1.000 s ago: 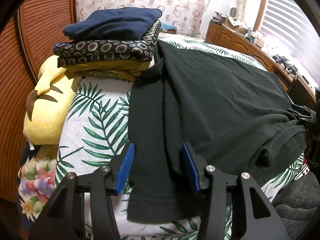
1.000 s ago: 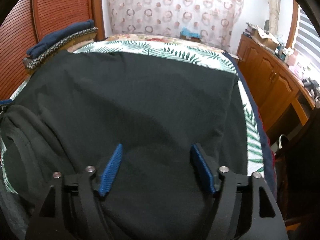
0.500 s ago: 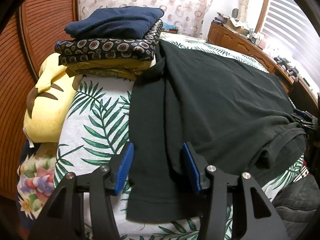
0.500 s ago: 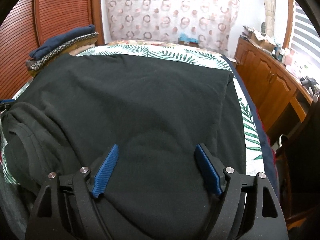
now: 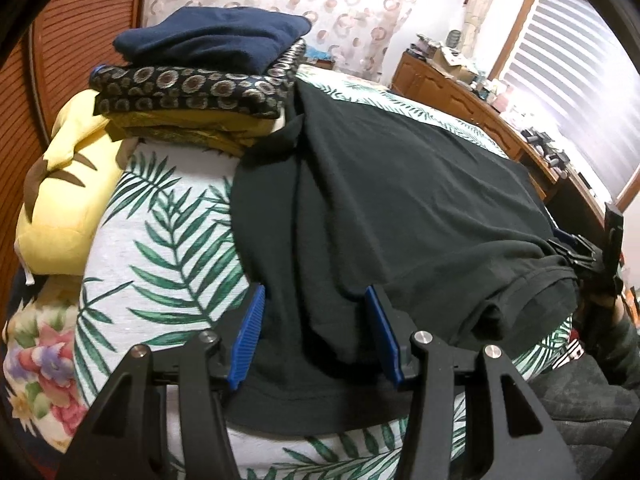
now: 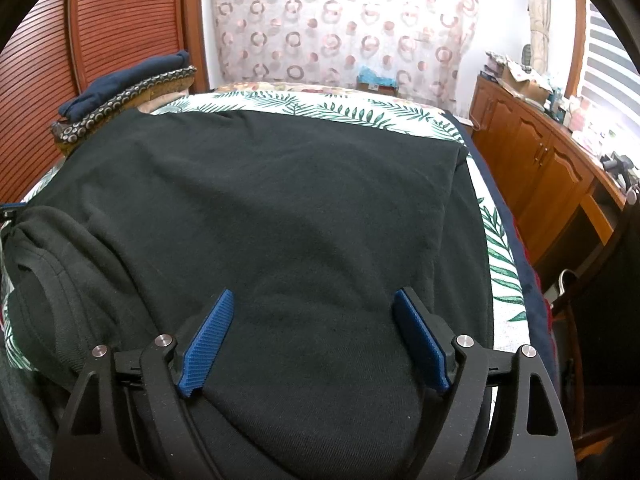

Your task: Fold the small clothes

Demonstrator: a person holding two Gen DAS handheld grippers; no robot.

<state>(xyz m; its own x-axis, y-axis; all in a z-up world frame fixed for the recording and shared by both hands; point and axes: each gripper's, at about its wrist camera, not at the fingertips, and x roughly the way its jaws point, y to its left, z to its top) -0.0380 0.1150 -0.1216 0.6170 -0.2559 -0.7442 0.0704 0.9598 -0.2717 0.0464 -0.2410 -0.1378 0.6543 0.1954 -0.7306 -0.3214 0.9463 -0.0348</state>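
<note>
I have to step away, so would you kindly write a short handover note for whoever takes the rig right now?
Left gripper: jaws part open, straddling a raised fold at the near left edge of the black shirt, not pinching it.
Right gripper: jaws wide, just been opening, over the shirt's near right part; fabric lies under them, nothing held.
The shirt lies spread on the leaf-print bedcover, its near edge bunched.
Done: a stack of folded clothes sits at the far left, by the yellow plush.
Left: grip the shirt, fold it, add it to the stack.
</note>
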